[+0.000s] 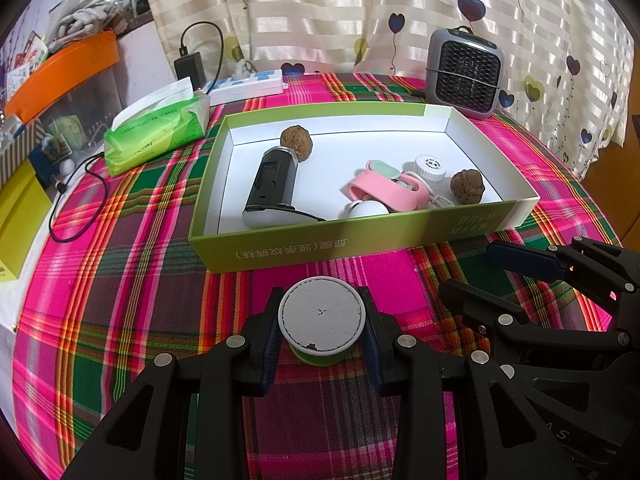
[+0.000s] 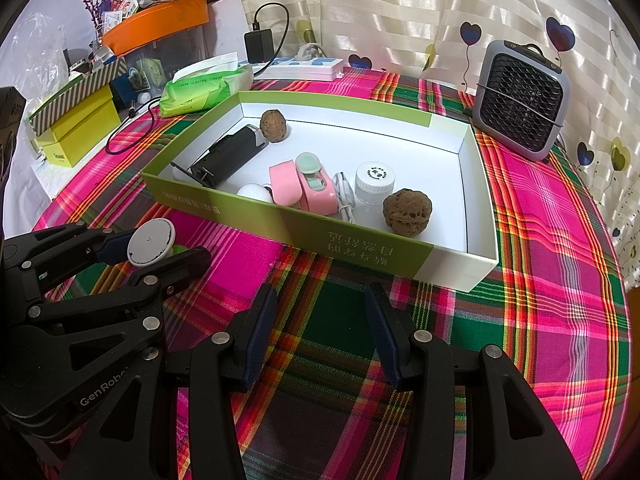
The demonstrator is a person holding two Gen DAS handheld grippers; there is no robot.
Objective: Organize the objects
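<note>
Jaws of left gripper (image 1: 322, 330) pinch a round jar (image 1: 322, 318), scuffed white lid, green base.

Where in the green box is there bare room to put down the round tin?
The box floor is bare along the back wall, between the upper walnut and the far right corner. There is also a strip right of the nearer walnut. The middle is crowded: pink case, white bottle, black device.

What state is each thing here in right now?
Left claw: shut on the round tin.
Right claw: open, empty.
Box: lidless, holding items.
Bottle: capped, upright.
Tissue pack: open, a sheet sticking out.
</note>
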